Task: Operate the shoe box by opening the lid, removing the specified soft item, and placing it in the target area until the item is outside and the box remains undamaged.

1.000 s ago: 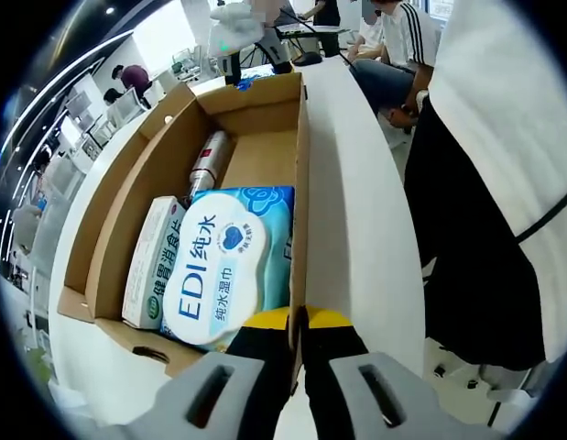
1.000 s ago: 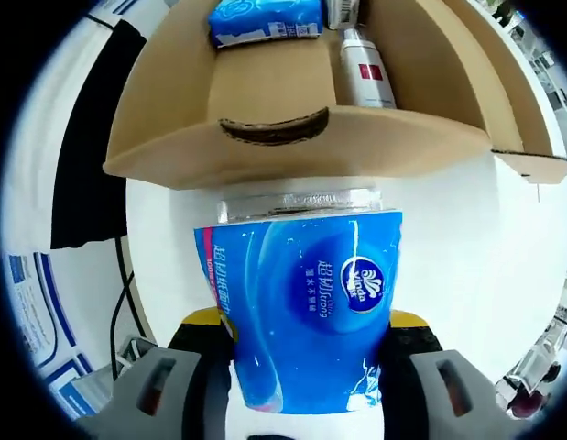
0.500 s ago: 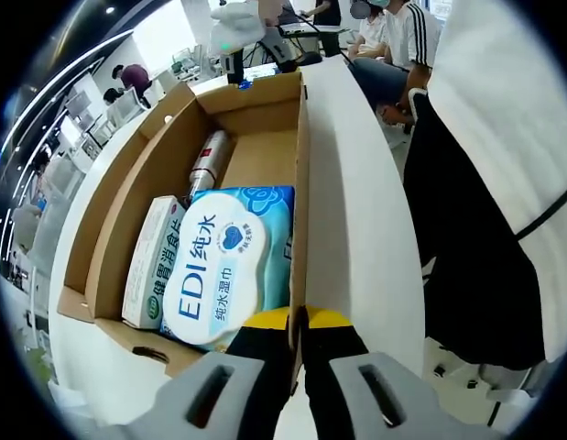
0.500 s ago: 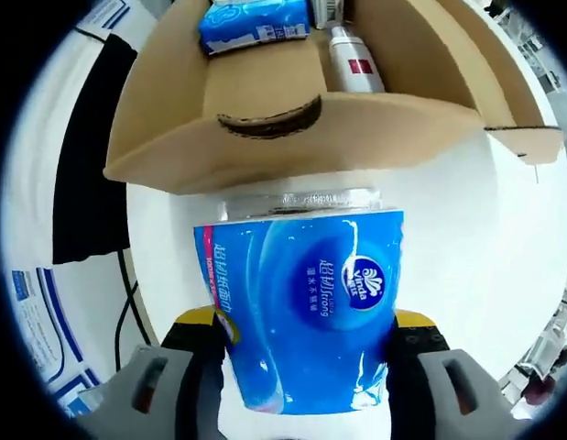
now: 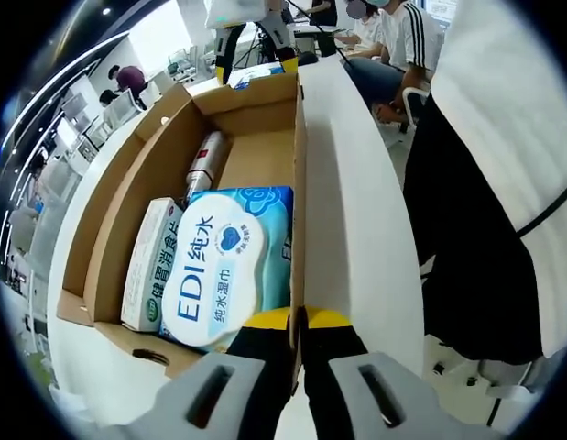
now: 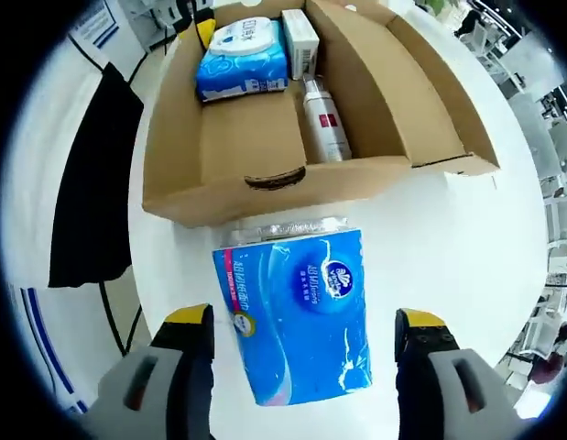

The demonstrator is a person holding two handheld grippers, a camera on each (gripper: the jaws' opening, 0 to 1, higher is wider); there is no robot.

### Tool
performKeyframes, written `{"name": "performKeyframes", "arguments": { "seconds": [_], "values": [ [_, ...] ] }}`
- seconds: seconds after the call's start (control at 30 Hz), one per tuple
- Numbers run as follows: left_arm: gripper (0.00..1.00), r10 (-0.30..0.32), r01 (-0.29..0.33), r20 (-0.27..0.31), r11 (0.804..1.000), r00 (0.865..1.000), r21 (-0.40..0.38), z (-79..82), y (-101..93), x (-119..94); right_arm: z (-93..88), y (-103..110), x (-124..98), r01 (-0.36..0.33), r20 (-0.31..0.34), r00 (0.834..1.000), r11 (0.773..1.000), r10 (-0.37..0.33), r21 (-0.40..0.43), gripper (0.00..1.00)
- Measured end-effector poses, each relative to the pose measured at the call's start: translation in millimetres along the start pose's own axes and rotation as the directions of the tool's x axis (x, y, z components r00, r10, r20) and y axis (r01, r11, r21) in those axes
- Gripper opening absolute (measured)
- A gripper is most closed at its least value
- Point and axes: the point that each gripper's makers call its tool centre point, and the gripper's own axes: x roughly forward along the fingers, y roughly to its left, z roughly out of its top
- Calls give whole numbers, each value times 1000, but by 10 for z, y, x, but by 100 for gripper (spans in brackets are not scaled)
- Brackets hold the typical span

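Blue plastic tissue pack (image 6: 297, 316) lies beside the cardboard shoe box (image 6: 265, 188); our right fingers (image 6: 193, 332) spread open, left fingers (image 5: 265, 337) pinch its wall, risking tearing.

L gripper (image 5: 299, 323): seen in left gripper view, 2 yellow-tipped jaws closed tight on a thin cardboard edge, pads pressed together w/ no gap, held level & pointing fwd. R gripper (image 6: 304, 327): seen in right gripper view, jaws spread wide apart, yellow tips at either side, nothing gripped between them, aimed downward. Person's torso in white top & dark trousers seen at right edge of left gripper view.
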Motion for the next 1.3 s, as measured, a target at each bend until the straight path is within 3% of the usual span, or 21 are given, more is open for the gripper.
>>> {"name": "performKeyframes", "arguments": {
  "seconds": [0.17,0.37,0.43,0.57,0.73,0.8,0.93,1.0,1.03,1.13,1.23,1.3],
  "values": [
    [3,14,-14,9,1000,1000,9,6,3,-4,201,1,-248,60,112,992,997,-65,53,77],
    [3,7,-7,5,1000,1000,8,7,2,-6,211,26,-344,105,117,986,990,-115,90,75],
    [3,13,-13,8,1000,1000,9,5,3,-6,204,-49,-439,168,99,978,972,-185,164,75],
    [3,24,-24,11,1000,1000,11,12,4,-15,300,-93,-528,192,157,960,951,-234,242,72],
    [3,23,-23,6,1000,1000,3,6,5,-14,406,-174,-667,250,206,927,926,-313,282,74],
    [3,19,-19,5,1000,1000,4,0,5,-11,416,-145,-712,238,204,930,923,-306,302,74],
    [3,22,-22,9,1000,1000,6,-11,11,-8,491,-174,-803,249,248,901,893,-355,374,74],
    [3,30,-30,15,1000,999,-1,-10,15,-10,551,-205,-855,234,288,873,856,-394,462,73],
    [3,28,-28,14,1000,1000,1,-5,11,-15,574,-182,-856,206,308,869,848,-388,489,71],
    [3,15,-15,7,1000,1000,-7,-6,16,-14,565,-177,-856,213,300,866,836,-401,506,69],
    [3,11,-11,8,1000,1000,-5,-2,10,-20,590,-176,-872,180,313,855,802,-415,570,65],
    [3,15,-15,10,1000,1000,-2,1,9,-23,609,-210,-926,185,322,848,805,-421,564,63]
  ]
}}
